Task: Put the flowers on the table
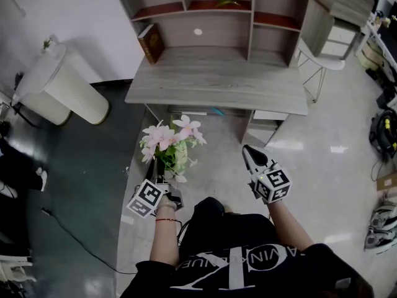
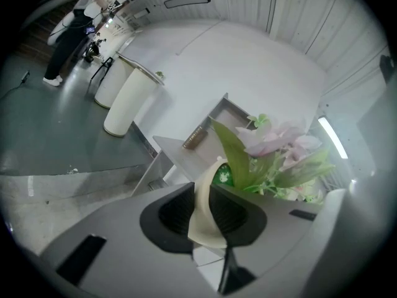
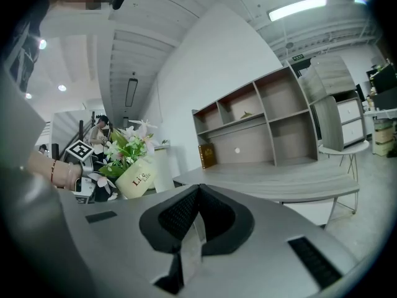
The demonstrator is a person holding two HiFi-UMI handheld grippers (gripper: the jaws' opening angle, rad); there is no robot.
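A cream pot (image 3: 138, 177) of pink flowers (image 1: 169, 138) with green leaves hangs in the air in front of the grey desk (image 1: 217, 82), below its front edge. My left gripper (image 1: 169, 188) is shut on the pot's rim (image 2: 201, 213), and the flowers (image 2: 282, 144) rise past its jaws. My right gripper (image 1: 250, 154) is to the right of the pot, apart from it, shut with nothing between its fingers. In the right gripper view the shut right gripper (image 3: 197, 194) points at the desk top (image 3: 279, 176), with the flowers (image 3: 127, 140) at the left.
The desk carries a shelf hutch (image 1: 217, 11), and a brown book (image 1: 151, 42) leans at its left. A white ribbed bin (image 1: 71, 92) stands on the floor to the left, a white chair (image 1: 322, 61) to the right. Shoes and bags lie at the far right.
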